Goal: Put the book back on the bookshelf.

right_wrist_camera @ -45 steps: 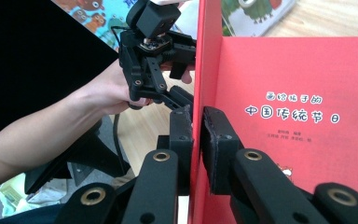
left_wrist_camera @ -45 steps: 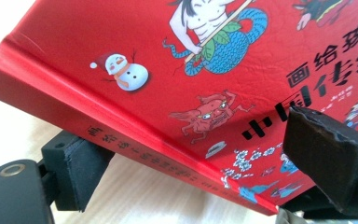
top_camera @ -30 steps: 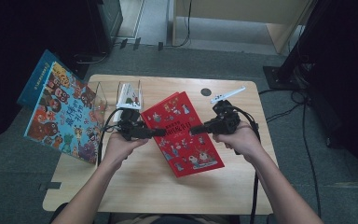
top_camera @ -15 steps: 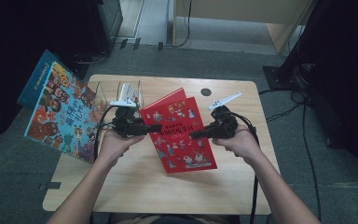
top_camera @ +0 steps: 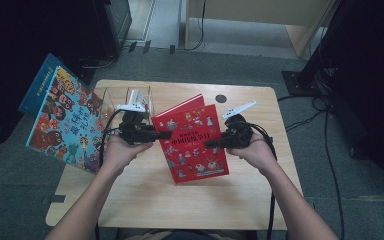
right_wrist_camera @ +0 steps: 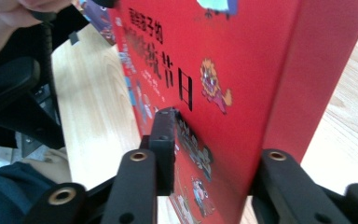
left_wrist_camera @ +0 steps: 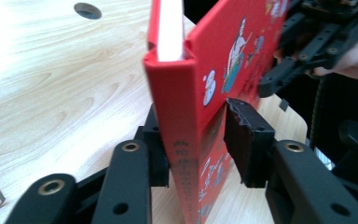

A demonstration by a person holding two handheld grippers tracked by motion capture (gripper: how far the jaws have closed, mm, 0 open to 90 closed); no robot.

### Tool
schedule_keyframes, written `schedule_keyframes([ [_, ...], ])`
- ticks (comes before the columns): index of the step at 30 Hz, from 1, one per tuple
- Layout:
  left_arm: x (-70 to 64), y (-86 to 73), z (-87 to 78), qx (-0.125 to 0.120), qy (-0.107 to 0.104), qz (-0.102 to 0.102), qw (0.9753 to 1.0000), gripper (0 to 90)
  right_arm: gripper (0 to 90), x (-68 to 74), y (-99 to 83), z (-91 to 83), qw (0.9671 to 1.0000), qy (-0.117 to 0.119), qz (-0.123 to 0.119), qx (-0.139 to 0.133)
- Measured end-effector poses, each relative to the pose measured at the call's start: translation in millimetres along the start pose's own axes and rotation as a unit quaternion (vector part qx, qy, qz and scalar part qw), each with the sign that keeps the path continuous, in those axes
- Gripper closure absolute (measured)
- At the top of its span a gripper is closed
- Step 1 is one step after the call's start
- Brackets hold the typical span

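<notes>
A red picture book is held tilted up over the middle of the wooden table, its cover facing the person. My left gripper is shut on its spine edge. In the left gripper view the spine stands between the two pads, with white page edges showing on top. My right gripper is shut on the opposite edge. In the right gripper view the red book fills the gap; one finger presses the cover and the other is behind the book.
A large colourful picture book leans off the table's left edge, with a blue book behind it. A clear acrylic stand sits at the back left of the table. A cable hole lies at the back. Cables trail from both grippers.
Both grippers kept hold of the red book and raised it from nearly flat to more upright, shifting it slightly to the left.
</notes>
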State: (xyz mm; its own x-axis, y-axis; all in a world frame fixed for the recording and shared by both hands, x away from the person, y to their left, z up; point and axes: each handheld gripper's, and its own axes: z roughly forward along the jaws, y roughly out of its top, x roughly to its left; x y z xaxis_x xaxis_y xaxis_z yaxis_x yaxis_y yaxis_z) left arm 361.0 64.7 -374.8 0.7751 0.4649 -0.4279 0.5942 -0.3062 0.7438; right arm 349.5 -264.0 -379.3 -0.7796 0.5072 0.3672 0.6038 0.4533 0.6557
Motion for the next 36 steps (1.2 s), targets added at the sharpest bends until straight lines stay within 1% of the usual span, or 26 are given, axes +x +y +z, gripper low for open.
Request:
schedule_keyframes([
  [4,-3.5,2.8,-1.2,0.008,-0.005,0.017,0.9998,68.1,65.3,-2.2,-1.7,4.4,1.0000,-0.003,-0.002,0.004],
  [6,-4.4,4.0,-2.0,0.009,-0.008,0.019,0.9998,69.3,63.9,-3.5,-2.6,5.3,1.0000,-0.002,-0.003,-0.001],
  [8,-4.1,4.5,-3.1,0.007,-0.020,0.018,0.9996,71.0,62.3,-4.0,-3.0,5.6,1.0000,-0.002,-0.003,-0.003],
  [9,-5.2,4.8,-3.5,0.008,-0.023,0.023,0.9994,71.9,60.8,-4.0,-3.1,5.7,1.0000,-0.005,-0.006,-0.004],
  [11,-8.8,5.8,-3.4,0.013,-0.027,0.032,0.9990,74.4,55.3,-3.9,-3.2,6.6,0.9998,-0.019,-0.011,-0.002],
  [12,-9.9,6.3,-3.2,0.015,-0.028,0.035,0.9989,75.2,53.6,-4.2,-3.4,7.3,0.9997,-0.022,-0.009,0.000],
  [14,-12.7,7.0,-2.4,0.017,-0.026,0.040,0.9987,76.1,50.8,-5.1,-4.4,8.4,0.9995,-0.028,-0.013,0.002],
  [15,-13.2,7.5,-2.5,0.021,-0.024,0.043,0.9986,76.3,50.4,-5.4,-4.9,8.7,0.9993,-0.034,-0.013,0.001],
  [16,-13.8,7.7,-2.7,0.020,-0.022,0.046,0.9985,76.3,50.4,-6.1,-5.2,8.6,0.9994,-0.034,-0.011,0.001],
  [17,-13.7,8.0,-3.3,0.019,-0.026,0.047,0.9984,76.7,49.8,-6.6,-5.8,8.2,0.9994,-0.034,-0.007,-0.004],
  [18,-14.3,8.4,-4.1,0.020,-0.025,0.049,0.9983,77.2,49.3,-6.6,-6.2,8.0,0.9993,-0.037,-0.006,-0.008],
  [20,-14.8,9.0,-7.2,0.017,-0.025,0.050,0.9983,79.6,51.8,-8.4,-7.3,5.4,0.9984,-0.056,-0.007,-0.011],
  [22,-15.0,9.5,-9.0,0.017,-0.023,0.052,0.9982,80.7,55.2,-13.4,-9.8,-0.1,0.9980,-0.056,0.010,-0.027],
  [25,-14.9,10.2,-9.8,0.015,-0.019,0.051,0.9984,80.9,55.3,-14.4,-11.2,-3.7,0.9967,-0.068,0.002,-0.043],
  [27,-15.5,10.8,-9.7,0.015,-0.021,0.054,0.9982,80.9,52.0,-13.4,-10.3,-6.4,0.9948,-0.077,-0.006,-0.066],
  [28,-16.0,11.0,-9.6,0.016,-0.022,0.055,0.9981,80.9,51.7,-12.2,-9.3,-7.2,0.9933,-0.083,-0.010,-0.080],
  [30,-17.4,11.9,-9.5,0.018,-0.020,0.057,0.9980,80.9,51.0,-11.5,-7.4,-6.9,0.9919,-0.087,-0.014,-0.091],
  [32,-17.8,12.4,-9.5,0.020,-0.018,0.060,0.9978,80.9,50.3,-11.2,-5.6,-4.8,0.9914,-0.089,-0.015,-0.094],
  [34,-17.6,13.0,-9.3,0.022,-0.019,0.059,0.9979,80.8,51.1,-10.5,-4.1,-2.2,0.9917,-0.087,-0.015,-0.093],
  [36,-17.3,13.6,-9.2,0.022,-0.018,0.056,0.9980,80.8,51.5,-10.2,-3.4,-0.2,0.9913,-0.091,-0.017,-0.094],
])
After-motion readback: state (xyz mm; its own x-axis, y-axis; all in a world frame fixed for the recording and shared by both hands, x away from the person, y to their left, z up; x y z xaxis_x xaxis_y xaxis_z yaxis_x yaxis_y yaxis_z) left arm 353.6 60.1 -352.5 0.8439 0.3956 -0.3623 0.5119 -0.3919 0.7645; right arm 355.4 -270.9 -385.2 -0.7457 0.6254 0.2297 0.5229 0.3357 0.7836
